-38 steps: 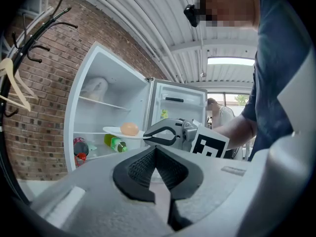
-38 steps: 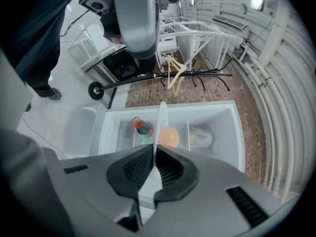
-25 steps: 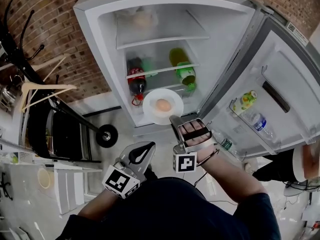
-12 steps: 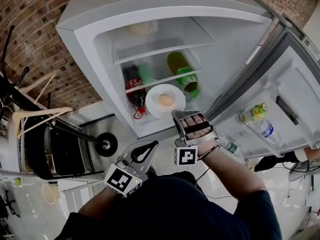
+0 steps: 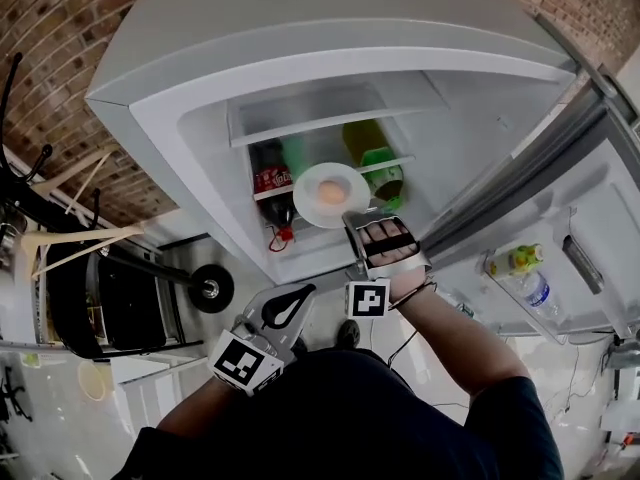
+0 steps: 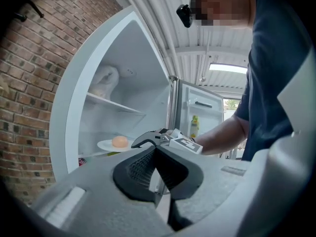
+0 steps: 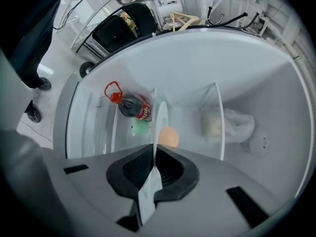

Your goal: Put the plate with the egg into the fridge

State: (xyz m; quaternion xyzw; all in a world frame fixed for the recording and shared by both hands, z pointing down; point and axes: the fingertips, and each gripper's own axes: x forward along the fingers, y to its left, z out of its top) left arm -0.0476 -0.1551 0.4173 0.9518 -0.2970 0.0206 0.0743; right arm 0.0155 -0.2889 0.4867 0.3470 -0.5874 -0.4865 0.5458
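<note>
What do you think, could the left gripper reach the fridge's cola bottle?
Probably yes: the fridge door stands open, the left gripper is empty; only the plate hangs beside the cola bottle.

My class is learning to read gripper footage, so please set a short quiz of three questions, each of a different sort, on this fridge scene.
1. True or false: the right hand-held gripper is shut on the rim of the plate.
2. What lies on the plate? A) a tomato B) an egg C) a lemon
3. Fill in: the left hand-held gripper holds ____.

Key: 1 true; 2 B; 3 nothing, as its jaws are together and empty.
</note>
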